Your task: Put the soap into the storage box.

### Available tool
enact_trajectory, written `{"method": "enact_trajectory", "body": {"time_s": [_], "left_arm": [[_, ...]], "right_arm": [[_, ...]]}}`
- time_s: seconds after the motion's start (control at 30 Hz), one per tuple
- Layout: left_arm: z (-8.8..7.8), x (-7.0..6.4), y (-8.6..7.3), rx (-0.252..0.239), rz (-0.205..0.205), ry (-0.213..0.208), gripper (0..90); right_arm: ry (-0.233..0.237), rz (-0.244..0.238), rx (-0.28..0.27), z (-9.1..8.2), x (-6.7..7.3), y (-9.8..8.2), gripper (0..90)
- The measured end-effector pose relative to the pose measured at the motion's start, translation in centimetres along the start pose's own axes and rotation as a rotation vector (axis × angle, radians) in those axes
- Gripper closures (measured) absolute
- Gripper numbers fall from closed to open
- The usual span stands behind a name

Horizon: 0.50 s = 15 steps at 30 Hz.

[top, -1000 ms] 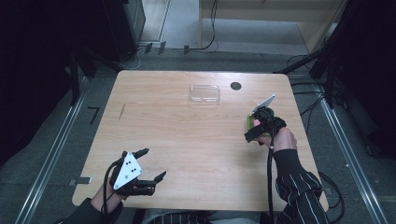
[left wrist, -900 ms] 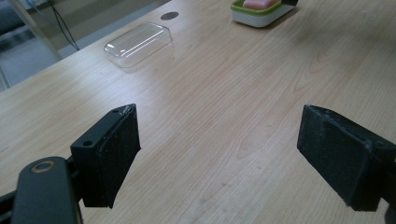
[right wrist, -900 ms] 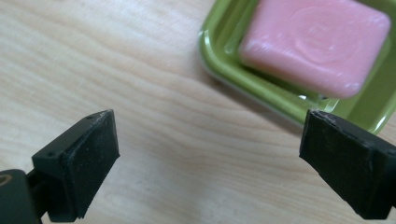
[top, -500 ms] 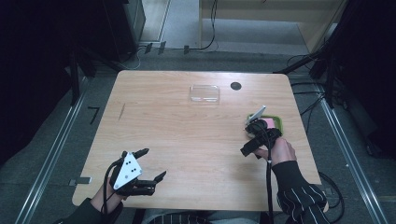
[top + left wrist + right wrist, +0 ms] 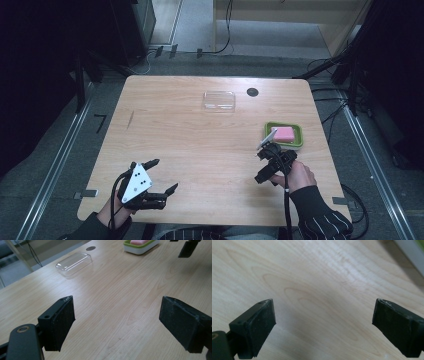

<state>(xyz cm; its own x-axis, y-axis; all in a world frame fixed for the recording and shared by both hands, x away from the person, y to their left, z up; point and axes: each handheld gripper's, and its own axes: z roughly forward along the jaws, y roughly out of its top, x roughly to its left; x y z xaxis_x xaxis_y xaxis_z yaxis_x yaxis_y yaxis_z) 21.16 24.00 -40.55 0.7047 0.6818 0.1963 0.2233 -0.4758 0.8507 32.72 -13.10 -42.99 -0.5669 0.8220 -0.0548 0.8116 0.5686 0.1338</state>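
Light wooden table [image 5: 200,145] set on dark floor. Pink soap bar [image 5: 285,132] seen lying in green-rimmed white dish [image 5: 298,141] near right edge. Right gripper [image 5: 265,162] held just beside dish, jaws parted, nothing grasped. Left gripper [image 5: 162,176] held at near-left corner, jaws spread, empty. Clear plastic lid [image 5: 219,100] placed near far edge.

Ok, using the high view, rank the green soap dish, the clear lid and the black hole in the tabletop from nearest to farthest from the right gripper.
1. Green soap dish, just beyond the right gripper, near the table's right edge.
2. Clear lid, toward the far middle.
3. Black hole, by the far edge.
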Motion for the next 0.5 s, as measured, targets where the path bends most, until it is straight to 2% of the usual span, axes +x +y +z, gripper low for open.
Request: {"method": "enact_trajectory", "body": {"time_s": [0.23, 0.5], "left_arm": [[0.0, 0.0, 0.0, 0.000, 0.001, 0.000, 14.0], [0.0, 0.0, 0.0, 0.000, 0.002, 0.001, 14.0]], "right_arm": [[0.005, -0.032, 0.018, 0.8, 1.2, -1.5, 5.8], [-0.002, -0.060, 0.005, 1.3, 2.0, -3.1, 6.7]]}}
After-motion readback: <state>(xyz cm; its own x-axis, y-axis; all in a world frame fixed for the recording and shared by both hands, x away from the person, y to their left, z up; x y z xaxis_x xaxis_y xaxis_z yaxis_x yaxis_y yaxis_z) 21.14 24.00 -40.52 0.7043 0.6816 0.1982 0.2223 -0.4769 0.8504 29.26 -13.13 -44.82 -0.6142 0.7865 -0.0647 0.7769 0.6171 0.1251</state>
